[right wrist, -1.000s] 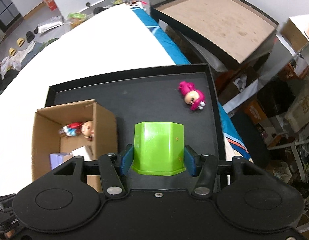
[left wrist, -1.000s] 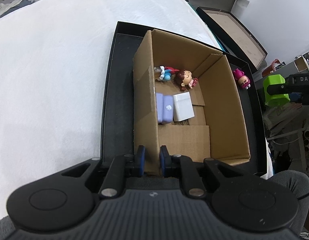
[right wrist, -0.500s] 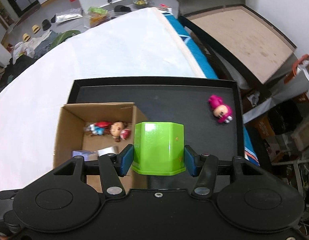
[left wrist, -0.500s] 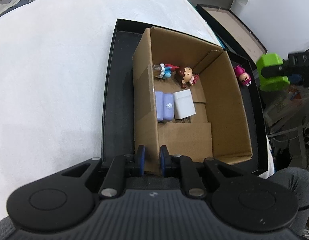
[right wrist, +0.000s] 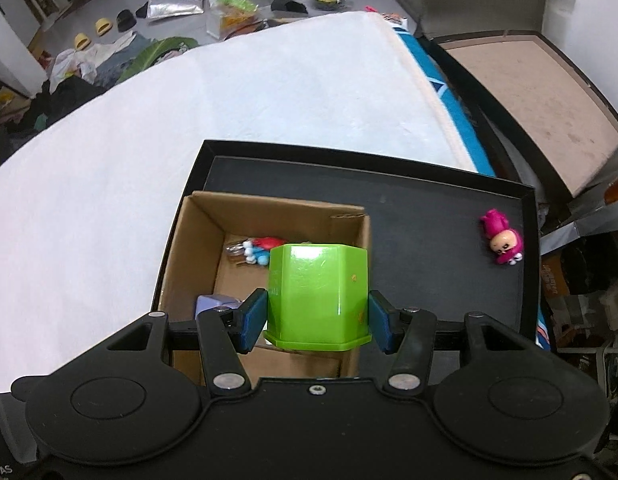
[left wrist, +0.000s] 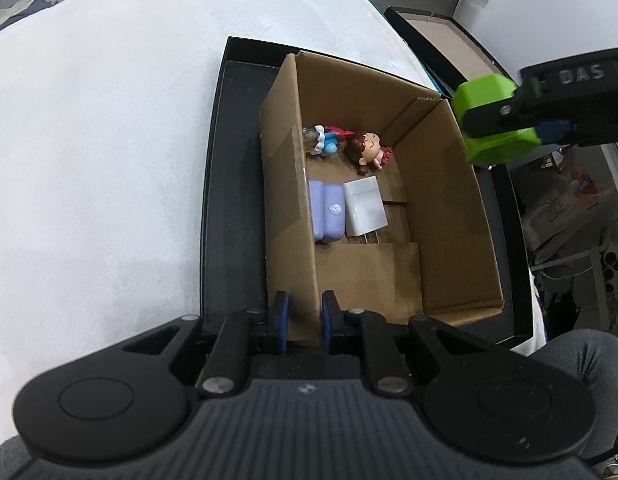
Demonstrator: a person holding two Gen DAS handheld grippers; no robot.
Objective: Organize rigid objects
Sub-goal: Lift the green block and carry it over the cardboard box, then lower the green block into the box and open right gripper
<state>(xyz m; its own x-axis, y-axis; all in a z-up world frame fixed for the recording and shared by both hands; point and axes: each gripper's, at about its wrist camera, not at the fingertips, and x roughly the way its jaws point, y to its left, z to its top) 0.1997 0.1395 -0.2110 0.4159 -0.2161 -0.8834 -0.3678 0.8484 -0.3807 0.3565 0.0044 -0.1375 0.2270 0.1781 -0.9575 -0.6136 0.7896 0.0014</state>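
Note:
My left gripper [left wrist: 303, 316] is shut on the near wall of an open cardboard box [left wrist: 457, 216] that stands in a black tray [left wrist: 233, 184]. Inside lie a small doll [left wrist: 369, 150], a blue and red figure [left wrist: 327, 140], a lilac block [left wrist: 327, 210] and a white block [left wrist: 365, 206]. My right gripper [right wrist: 315, 318] is shut on a green hexagonal cup [right wrist: 319, 296] and holds it above the box's right wall; it also shows in the left wrist view [left wrist: 495, 120]. A pink figure [right wrist: 501, 240] lies on the tray at the right.
The tray [right wrist: 429, 208] rests on a white padded surface [right wrist: 229, 112]. A second shallow tray with a brown floor [right wrist: 529, 92] lies beyond the right edge. Clutter lies on the floor behind [right wrist: 169, 12]. A person's knee [left wrist: 577, 356] is at the lower right.
My right gripper has carried the green cup left from over the tray's right part to above the box's right wall. My left gripper has kept its hold on the box.

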